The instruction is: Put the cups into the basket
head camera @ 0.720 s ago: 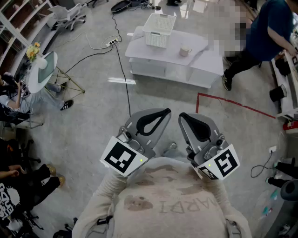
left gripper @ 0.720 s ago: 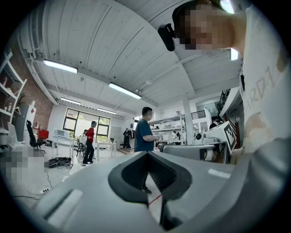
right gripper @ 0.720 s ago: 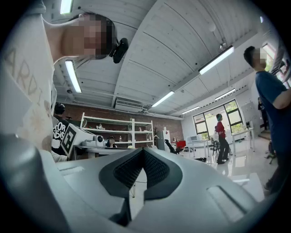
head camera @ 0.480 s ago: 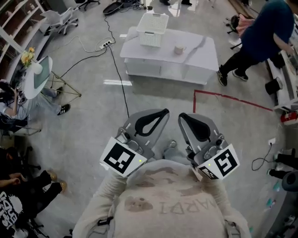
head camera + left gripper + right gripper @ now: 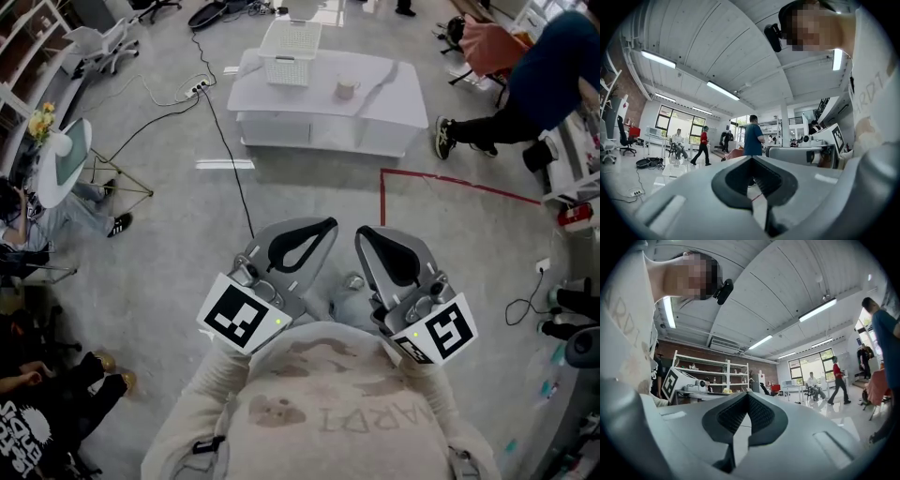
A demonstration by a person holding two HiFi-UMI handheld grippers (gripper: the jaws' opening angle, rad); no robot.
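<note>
The left gripper [image 5: 314, 232] and right gripper [image 5: 372, 239] are held near the chest, fingers pressed together on nothing. One cup [image 5: 347, 88] stands on the far white bench [image 5: 394, 94], right of the basket [image 5: 290, 39]. Walk close first, then part the fingers before reaching.

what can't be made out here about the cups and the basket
- Inside of the basket: head view, too far and small to tell whether it holds anything.
- The cup on the table: head view, too small for detail; only one shows, others could stand behind the basket.
- Gripper views: the shut left gripper and right gripper fill the lower picture; no cup can be found in either.
</note>
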